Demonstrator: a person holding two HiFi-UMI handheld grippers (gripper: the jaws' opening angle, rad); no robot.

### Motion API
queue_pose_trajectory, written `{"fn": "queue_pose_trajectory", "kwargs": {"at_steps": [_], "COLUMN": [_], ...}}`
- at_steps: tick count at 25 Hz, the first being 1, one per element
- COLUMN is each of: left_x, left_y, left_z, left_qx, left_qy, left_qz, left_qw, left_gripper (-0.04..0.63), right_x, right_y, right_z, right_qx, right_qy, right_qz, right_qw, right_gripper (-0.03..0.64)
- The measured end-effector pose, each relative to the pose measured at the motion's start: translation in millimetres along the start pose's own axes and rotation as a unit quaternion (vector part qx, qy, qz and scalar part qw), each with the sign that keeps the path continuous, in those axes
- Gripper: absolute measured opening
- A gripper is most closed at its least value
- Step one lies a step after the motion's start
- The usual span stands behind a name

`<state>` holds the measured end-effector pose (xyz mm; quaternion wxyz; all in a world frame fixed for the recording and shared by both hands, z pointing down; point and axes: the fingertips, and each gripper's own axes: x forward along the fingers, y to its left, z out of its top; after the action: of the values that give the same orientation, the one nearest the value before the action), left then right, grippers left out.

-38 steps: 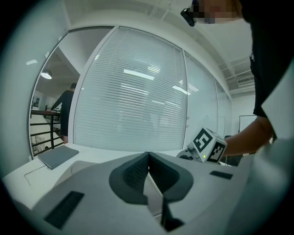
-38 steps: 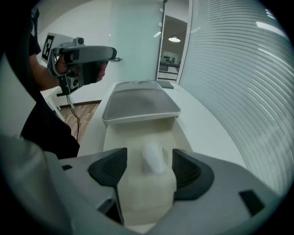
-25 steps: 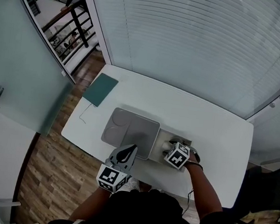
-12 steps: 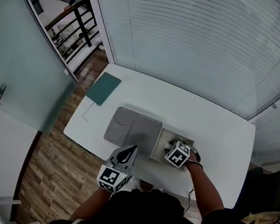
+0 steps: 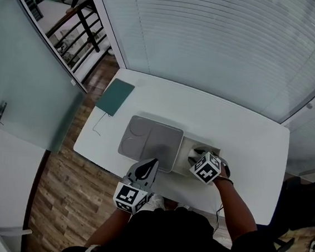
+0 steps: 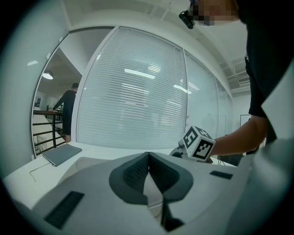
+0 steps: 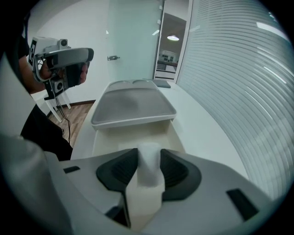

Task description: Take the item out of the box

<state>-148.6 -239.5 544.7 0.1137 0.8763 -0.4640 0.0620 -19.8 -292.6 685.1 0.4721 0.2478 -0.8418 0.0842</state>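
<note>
An open white box [image 5: 190, 142] sits on the white table, its grey lid [image 5: 150, 142] lying flat to its left. My right gripper [image 5: 198, 157] hangs over the box. In the right gripper view its dark pads [image 7: 120, 170] press on both sides of a white block-shaped item [image 7: 148, 160], above the box's inside [image 7: 133, 135]. My left gripper [image 5: 147, 169] hovers at the table's front edge, just before the lid. Its jaws are shut with nothing between them [image 6: 148, 158].
A teal notebook [image 5: 114, 98] and a thin cable [image 5: 94, 127] lie at the table's far left. Slatted blinds run along the back. Bare tabletop [image 5: 238, 153] stretches right of the box. A person [image 6: 69, 110] stands far off by a railing.
The right gripper has edged slightly to the right over the box. The left gripper keeps its place by the lid.
</note>
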Motion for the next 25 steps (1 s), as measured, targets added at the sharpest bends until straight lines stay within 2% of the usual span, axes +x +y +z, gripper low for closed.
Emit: {"fn": "queue_pose_trajectory", "kwargs": {"at_steps": [6, 13, 19, 25], "left_x": [4, 5, 5, 0], "left_y": [-8, -14, -7, 3], "left_z": [1, 4, 8, 21], "left_qx": [0.003, 0.007, 0.016, 0.020], "left_qy": [0.004, 0.001, -0.003, -0.011], "left_qz": [-0.010, -0.016, -0.008, 0.005], "left_qw": [0.9999, 0.9998, 0.9998, 0.9997], "left_gripper": [0.011, 0.011, 0.011, 0.011], "right_x": [-30, -77, -118, -163], "right_y": [-10, -26, -29, -22], "right_z": [17, 43, 71, 93], "right_qx": [0.041, 0.115, 0.123, 0.130], "right_qy": [-0.072, -0.185, -0.281, -0.383], "right_qz": [-0.040, -0.084, -0.112, -0.145], "right_qw": [0.996, 0.972, 0.945, 0.903], "right_gripper": [0.161, 0.161, 0.161, 0.160]}}
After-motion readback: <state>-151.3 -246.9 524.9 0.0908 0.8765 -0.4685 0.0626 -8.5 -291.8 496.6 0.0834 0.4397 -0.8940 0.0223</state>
